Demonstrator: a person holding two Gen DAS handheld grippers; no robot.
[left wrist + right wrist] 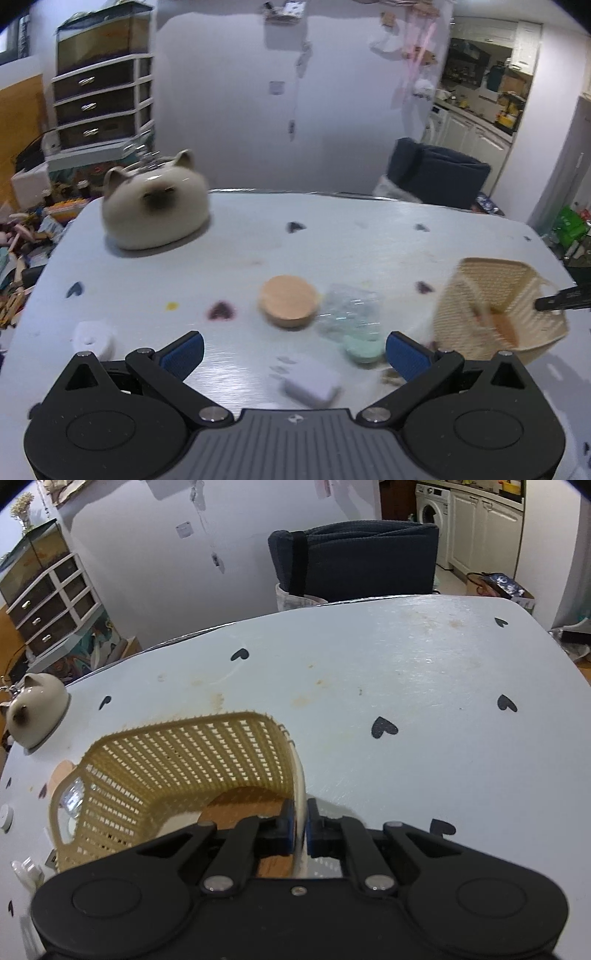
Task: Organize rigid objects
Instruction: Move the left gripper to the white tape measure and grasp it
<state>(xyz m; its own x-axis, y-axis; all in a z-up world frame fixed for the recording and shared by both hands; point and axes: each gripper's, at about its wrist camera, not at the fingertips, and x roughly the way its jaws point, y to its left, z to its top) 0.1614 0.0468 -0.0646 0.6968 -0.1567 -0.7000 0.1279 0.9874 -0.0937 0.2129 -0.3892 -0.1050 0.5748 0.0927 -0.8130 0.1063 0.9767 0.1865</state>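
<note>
My left gripper (294, 352) is open and empty above the near table. Just under it lies a white charger block (312, 384). Beyond it sit a round wooden lid (289, 306), a clear crumpled plastic piece (349, 312) and a mint green disc (364, 349). My right gripper (301, 827) is shut on the near rim of the tan woven basket (184, 760), which tilts; the basket also shows at the right in the left wrist view (498, 306). A brown object lies inside the basket (243, 808).
A cat-shaped ceramic jar (155, 203) stands at the table's far left, also in the right wrist view (33, 709). A small white round object (92, 336) lies at the near left. A dark chair (354, 557) stands behind the table (406, 701). Drawers (99, 99) and floor clutter are to the left.
</note>
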